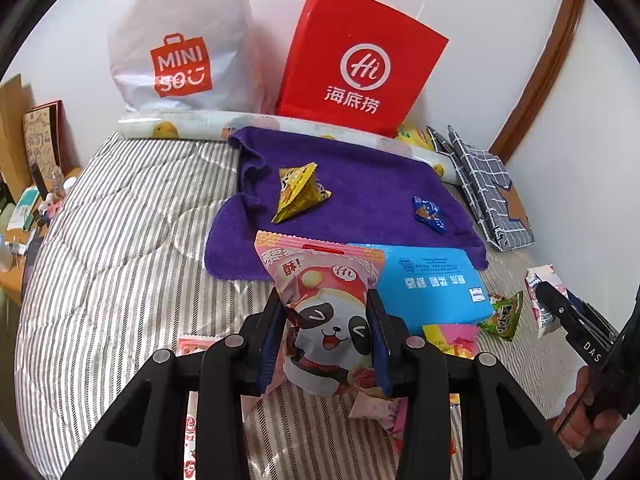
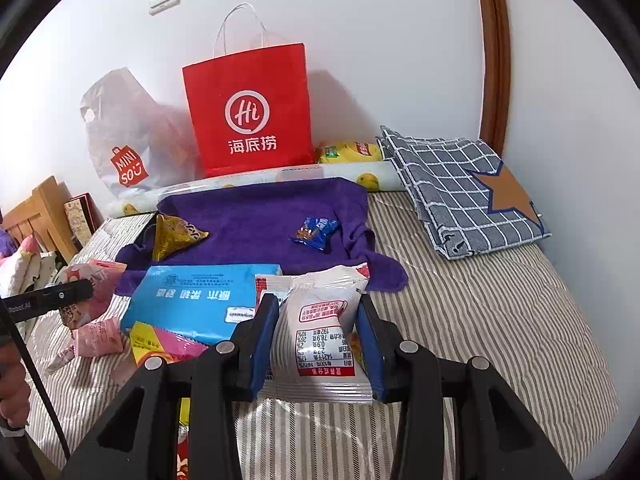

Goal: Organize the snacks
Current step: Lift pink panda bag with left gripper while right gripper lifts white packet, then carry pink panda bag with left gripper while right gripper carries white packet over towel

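Note:
My left gripper (image 1: 326,320) is shut on a pink panda snack bag (image 1: 324,304) and holds it above the striped bed (image 1: 120,240). My right gripper (image 2: 318,332) is shut on a white snack packet (image 2: 320,336), also lifted; it shows at the right of the left wrist view (image 1: 544,304). A purple towel (image 1: 360,184) lies ahead with a gold triangular snack (image 1: 300,192) and a small blue candy (image 1: 430,212) on it. The same towel (image 2: 260,224), gold snack (image 2: 176,236) and blue candy (image 2: 316,232) show in the right wrist view.
A blue tissue pack (image 1: 432,284), a green snack (image 1: 504,316) and pink and yellow packets (image 1: 452,336) lie near the towel. A red paper bag (image 1: 360,60) and a white Miniso bag (image 1: 180,40) stand against the wall. A folded checked cloth (image 2: 464,192) lies right.

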Demonstrator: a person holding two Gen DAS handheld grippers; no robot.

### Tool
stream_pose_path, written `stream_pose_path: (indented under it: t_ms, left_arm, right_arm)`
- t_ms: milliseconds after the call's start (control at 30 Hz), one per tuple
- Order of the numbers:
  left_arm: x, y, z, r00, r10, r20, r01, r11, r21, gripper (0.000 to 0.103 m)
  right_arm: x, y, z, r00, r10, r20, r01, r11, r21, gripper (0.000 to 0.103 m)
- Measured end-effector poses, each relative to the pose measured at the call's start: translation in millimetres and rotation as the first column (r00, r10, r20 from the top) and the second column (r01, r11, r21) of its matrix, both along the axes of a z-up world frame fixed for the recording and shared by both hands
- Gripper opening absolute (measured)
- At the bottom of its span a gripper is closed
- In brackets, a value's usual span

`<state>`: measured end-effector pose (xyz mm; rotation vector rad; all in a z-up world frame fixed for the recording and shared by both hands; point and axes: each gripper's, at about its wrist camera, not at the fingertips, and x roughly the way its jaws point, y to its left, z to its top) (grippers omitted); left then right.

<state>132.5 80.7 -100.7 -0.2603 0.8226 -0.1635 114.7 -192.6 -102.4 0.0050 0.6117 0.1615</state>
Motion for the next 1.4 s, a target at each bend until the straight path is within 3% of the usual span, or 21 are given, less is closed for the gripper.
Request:
stream_pose_path:
  t_ms: [900,1400]
  left_arm:
    - [16.5,-10.3,-5.1,1.0,-0.008,-0.022,0.009,1.0,0.014,0.039]
    - [35.7,-16.7,-5.2,1.0,-0.006,-0.018,0.007,1.0,0.021,0.039]
  right_arm:
    - [18.3,14.8,4.9,0.998,0.06,0.028,-0.06,0.998,0.001,0.038]
    - [39.2,8.6,3.6,0.999,0.041,0.019,-0.042,0.998,0.04,0.038]
